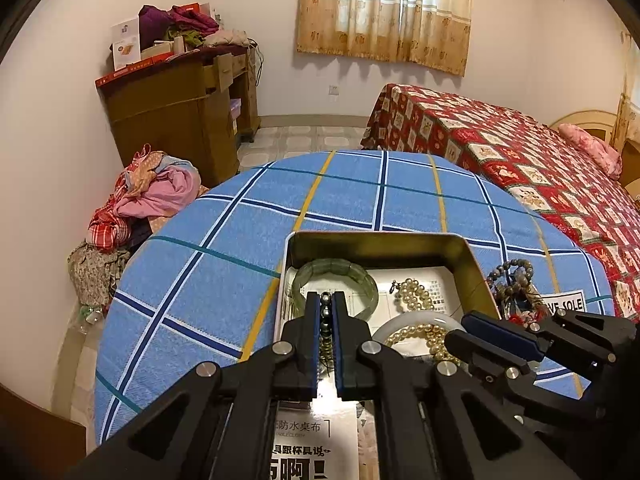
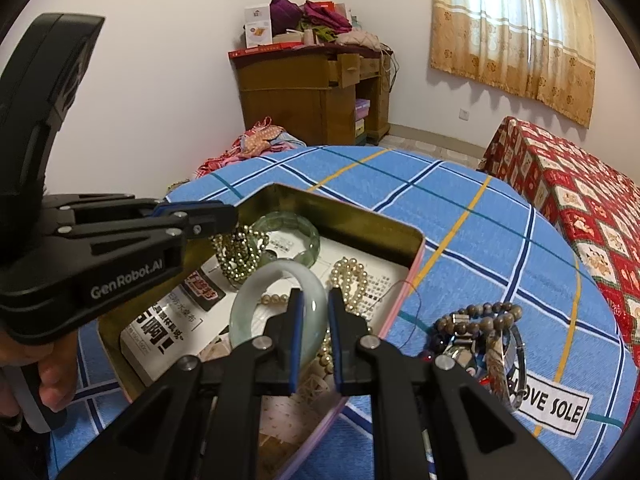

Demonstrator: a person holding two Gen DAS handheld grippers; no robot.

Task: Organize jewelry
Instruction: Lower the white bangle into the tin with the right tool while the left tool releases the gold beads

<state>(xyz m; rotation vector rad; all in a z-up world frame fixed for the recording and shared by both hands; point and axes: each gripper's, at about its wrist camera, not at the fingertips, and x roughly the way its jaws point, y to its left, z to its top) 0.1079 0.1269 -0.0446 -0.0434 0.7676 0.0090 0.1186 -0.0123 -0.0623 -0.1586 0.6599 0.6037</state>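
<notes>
Left tool [image 1: 326,300] — pinching bead strand [image 1: 327,316]

Readable text: gripper brand, cloth tag, printed sheet in tin.
"GenRobot.AI" in white on the left gripper [image 2: 208,220] body. White label [image 2: 554,408] on the tablecloth [image 2: 460,216], right of the tin [image 2: 352,216], reads "OVE SOLE", first letter hidden. Paper sheet [image 1: 316,436] inside the tin shows "防水桌布"; smaller print unreadable.

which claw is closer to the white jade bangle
Right. The right claw has its fingers on either side of the white jade bangle; the left claw is farther back in the tin, pinching a dark bead strand.
</notes>
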